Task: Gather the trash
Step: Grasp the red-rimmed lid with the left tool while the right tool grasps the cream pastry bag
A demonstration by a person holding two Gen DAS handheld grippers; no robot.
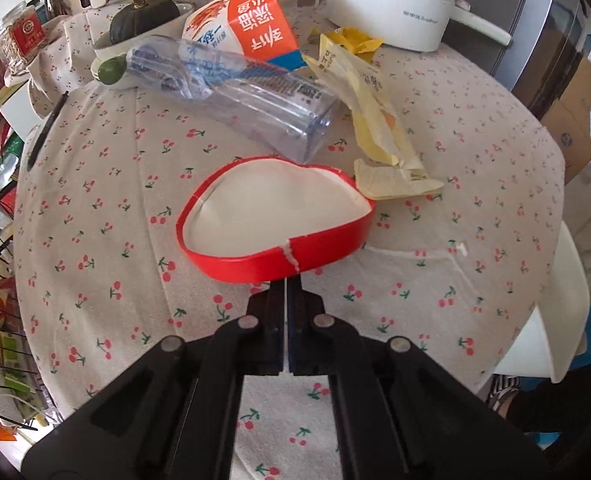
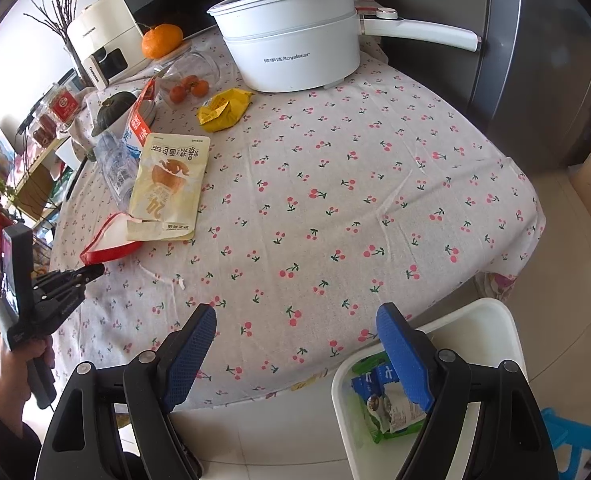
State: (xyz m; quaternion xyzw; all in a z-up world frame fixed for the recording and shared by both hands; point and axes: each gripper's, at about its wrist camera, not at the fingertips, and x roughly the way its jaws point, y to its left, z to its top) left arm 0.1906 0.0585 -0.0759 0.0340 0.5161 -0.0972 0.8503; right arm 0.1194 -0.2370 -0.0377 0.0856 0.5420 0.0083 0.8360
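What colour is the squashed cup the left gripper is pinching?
Red outside, white inside; squashed cup, clearest in left wrist view.

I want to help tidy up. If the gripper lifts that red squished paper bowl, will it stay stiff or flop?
The red paper bowl will probably flop: its rim is already bent and split. It looks empty and thin, so likely very light. The left gripper pinches only its near rim, so it may dangle.

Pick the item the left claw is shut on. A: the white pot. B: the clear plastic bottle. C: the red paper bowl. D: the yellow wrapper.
C: the left claw is closed on the near rim of the squashed red paper bowl, whose rim sits right at its tips.
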